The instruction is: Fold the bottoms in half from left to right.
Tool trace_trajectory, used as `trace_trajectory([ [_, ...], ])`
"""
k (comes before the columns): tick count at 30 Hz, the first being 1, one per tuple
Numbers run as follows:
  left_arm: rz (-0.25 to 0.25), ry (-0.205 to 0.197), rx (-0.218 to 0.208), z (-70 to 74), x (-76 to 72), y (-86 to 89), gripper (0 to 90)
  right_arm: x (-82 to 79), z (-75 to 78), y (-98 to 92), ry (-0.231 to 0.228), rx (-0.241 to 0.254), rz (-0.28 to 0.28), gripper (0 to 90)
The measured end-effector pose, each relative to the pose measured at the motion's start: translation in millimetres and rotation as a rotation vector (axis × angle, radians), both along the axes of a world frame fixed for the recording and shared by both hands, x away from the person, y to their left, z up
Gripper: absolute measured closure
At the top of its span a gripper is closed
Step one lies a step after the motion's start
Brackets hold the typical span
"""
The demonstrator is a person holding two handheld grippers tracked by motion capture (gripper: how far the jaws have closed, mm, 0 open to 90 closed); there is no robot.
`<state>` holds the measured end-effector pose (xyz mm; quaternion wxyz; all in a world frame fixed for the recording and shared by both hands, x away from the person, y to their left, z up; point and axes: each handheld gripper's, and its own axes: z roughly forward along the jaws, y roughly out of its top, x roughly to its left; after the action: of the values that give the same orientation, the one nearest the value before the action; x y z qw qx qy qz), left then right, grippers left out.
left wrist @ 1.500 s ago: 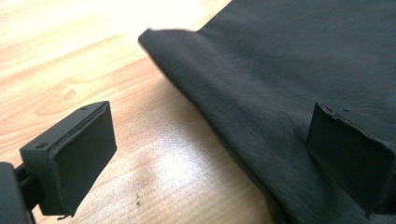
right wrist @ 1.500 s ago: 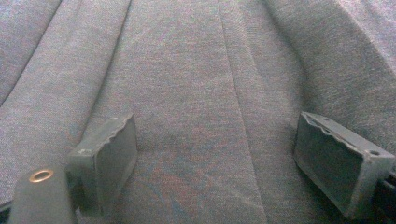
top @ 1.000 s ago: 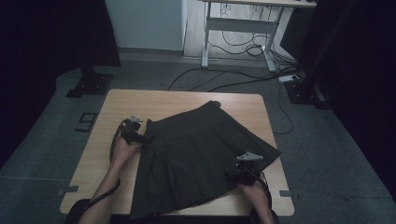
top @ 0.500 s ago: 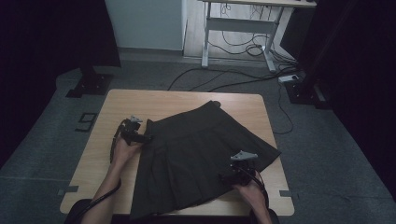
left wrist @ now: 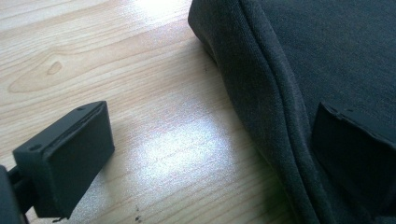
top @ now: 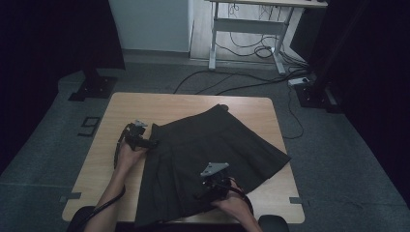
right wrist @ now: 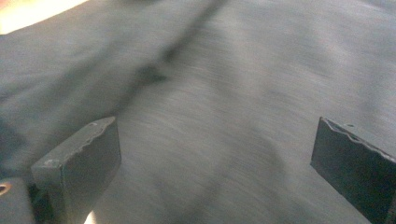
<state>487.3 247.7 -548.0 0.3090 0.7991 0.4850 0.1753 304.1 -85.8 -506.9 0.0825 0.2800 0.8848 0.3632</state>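
A dark pleated skirt [top: 212,145] lies spread flat across the wooden table [top: 145,108]. My left gripper [top: 151,143] rests at the skirt's left edge. In the left gripper view it [left wrist: 212,121] is open, one jaw over bare wood and the other on the skirt [left wrist: 327,56], with the folded edge between them. My right gripper [top: 207,186] hovers over the skirt's near middle. In the right gripper view it [right wrist: 215,130] is open; its jaws have just been opening. Only blurred cloth [right wrist: 224,93] lies under them and nothing is gripped.
Bare wood shows to the left of the skirt and along the table's far edge. Beyond the table stand a white desk frame [top: 246,29], floor cables [top: 232,84] and two black stand bases [top: 92,89] [top: 314,94] on grey carpet.
My right gripper has moved left from the skirt's right side to over its near middle and risen slightly. The left gripper and the skirt have stayed put.
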Motion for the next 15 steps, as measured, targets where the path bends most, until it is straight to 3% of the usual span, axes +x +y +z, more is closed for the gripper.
trace_trajectory([
  [7, 0.001, 0.001, -0.002, 0.1, 0.0, -0.1, 0.0, -20.1, -2.4, 47.7, 0.037, 0.004, 0.169, 1.2],
  [15, 0.002, 0.001, -0.002, 0.1, 0.0, -0.1, 0.0, -37.9, -10.8, 89.7, 0.05, -0.025, 0.303, 1.2],
])
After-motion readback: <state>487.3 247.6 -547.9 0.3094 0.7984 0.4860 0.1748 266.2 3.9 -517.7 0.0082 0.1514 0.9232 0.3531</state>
